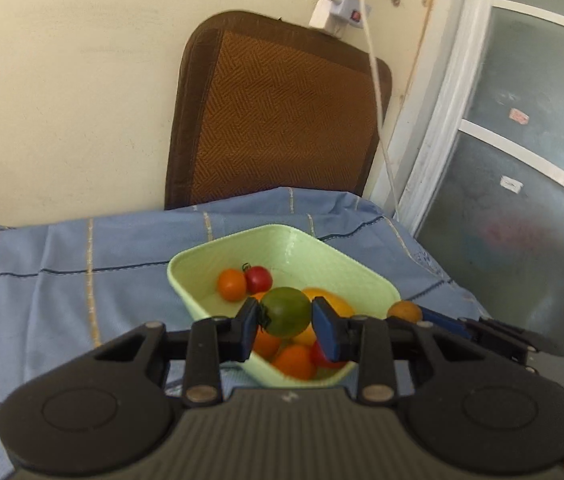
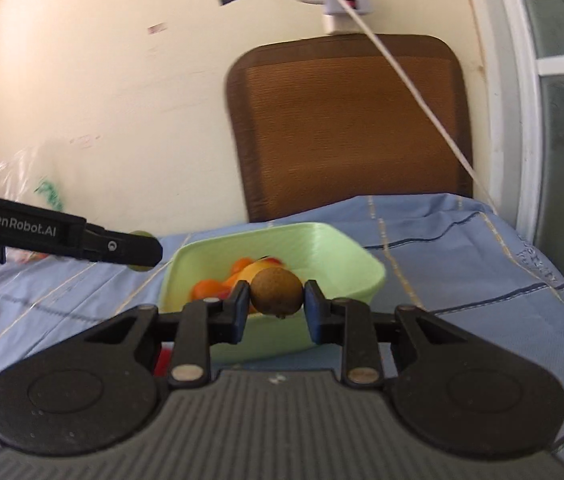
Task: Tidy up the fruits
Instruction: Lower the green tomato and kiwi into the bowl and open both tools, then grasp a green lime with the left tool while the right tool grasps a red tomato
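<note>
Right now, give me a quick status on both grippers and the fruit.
Left gripper shut on green tomato. Right gripper shut on brown fruit. Both over green bowl. Nothing in the way.

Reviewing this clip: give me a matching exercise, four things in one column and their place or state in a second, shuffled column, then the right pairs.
Things:
1. green tomato
2. brown round fruit
3. red cherry tomato
4. brown cushion

Places or states:
A. lying in the light green tray
B. leaning upright against the wall
C. clamped in the right gripper
D. clamped in the left gripper

Pairs: 1-D, 2-C, 3-A, 4-B
</note>
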Motion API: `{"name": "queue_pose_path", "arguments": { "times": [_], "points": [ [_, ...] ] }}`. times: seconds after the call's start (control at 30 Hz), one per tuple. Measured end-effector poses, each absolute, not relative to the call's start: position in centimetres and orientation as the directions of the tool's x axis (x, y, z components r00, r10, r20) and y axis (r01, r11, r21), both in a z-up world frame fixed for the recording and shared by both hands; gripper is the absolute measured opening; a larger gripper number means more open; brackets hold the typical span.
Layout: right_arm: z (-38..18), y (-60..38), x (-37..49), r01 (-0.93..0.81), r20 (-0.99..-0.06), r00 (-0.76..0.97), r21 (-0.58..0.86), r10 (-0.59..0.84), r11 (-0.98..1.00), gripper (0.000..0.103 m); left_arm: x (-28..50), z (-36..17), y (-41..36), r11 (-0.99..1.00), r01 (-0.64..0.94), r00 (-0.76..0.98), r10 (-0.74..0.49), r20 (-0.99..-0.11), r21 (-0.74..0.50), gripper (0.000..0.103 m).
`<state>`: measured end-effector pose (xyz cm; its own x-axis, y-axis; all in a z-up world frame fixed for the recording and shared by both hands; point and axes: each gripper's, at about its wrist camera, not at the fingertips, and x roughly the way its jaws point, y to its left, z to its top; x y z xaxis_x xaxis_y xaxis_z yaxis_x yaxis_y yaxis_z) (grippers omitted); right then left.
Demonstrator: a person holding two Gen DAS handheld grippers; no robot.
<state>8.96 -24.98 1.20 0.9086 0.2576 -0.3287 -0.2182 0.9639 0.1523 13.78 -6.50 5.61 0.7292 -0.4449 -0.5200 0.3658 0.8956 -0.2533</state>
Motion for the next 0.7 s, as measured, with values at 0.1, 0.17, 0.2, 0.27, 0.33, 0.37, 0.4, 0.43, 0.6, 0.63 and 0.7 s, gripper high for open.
{"name": "queue_pose_path", "arguments": {
  "times": [0.1, 0.17, 0.2, 0.27, 0.33, 0.37, 0.4, 0.43, 0.6, 0.63, 0.7],
  "points": [
    [1.0, -25.5, 10.5, -0.203, -0.338, 0.911, 0.135, 0.237, 0.970, 0.032, 16.0, 4.8, -7.2, 0.906, 0.337, 0.723, -0.422, -0.546, -0.255, 0.030],
    [0.7, -25.6, 10.9, -0.196, -0.346, 0.910, 0.124, 0.227, 0.973, 0.032, 17.0, 4.2, -7.5, 0.915, 0.316, 0.721, -0.404, -0.563, -0.251, 0.030],
    [0.5, -25.6, 11.1, -0.196, -0.350, 0.909, 0.123, 0.228, 0.973, 0.032, 17.4, 3.9, -7.5, 0.916, 0.309, 0.719, -0.400, -0.568, -0.254, 0.030],
    [0.3, -25.7, 11.2, -0.198, -0.347, 0.910, 0.120, 0.228, 0.973, 0.032, 17.9, 3.5, -7.7, 0.919, 0.301, 0.715, -0.395, -0.577, -0.255, 0.030],
    [0.2, -25.6, 11.1, -0.196, -0.340, 0.914, 0.112, 0.222, 0.974, 0.033, 18.3, 3.2, -7.9, 0.924, 0.291, 0.719, -0.381, -0.581, -0.246, 0.031],
    [0.1, -25.7, 11.1, -0.198, -0.339, 0.914, 0.113, 0.225, 0.974, 0.033, 18.3, 3.1, -7.9, 0.925, 0.291, 0.719, -0.380, -0.582, -0.244, 0.033],
    [0.1, -25.8, 11.1, -0.197, -0.336, 0.915, 0.116, 0.226, 0.973, 0.033, 18.5, 3.0, -8.0, 0.927, 0.287, 0.720, -0.375, -0.584, -0.241, 0.033],
    [0.1, -25.8, 11.1, -0.195, -0.334, 0.916, 0.119, 0.224, 0.973, 0.033, 18.5, 3.0, -7.9, 0.929, 0.283, 0.722, -0.369, -0.585, -0.237, 0.034],
    [0.1, -26.5, 10.7, -0.166, -0.307, 0.929, 0.152, 0.206, 0.974, 0.033, 17.4, 4.3, -6.1, 0.926, 0.277, 0.746, -0.376, -0.549, -0.257, 0.039],
    [0.2, -26.7, 10.5, -0.160, -0.300, 0.932, 0.161, 0.202, 0.974, 0.033, 17.0, 4.7, -5.4, 0.926, 0.275, 0.757, -0.374, -0.536, -0.258, 0.039],
    [0.2, -26.9, 10.1, -0.152, -0.283, 0.938, 0.179, 0.198, 0.972, 0.033, 15.7, 5.5, -3.9, 0.927, 0.266, 0.776, -0.368, -0.512, -0.262, 0.039]
  ]
}}
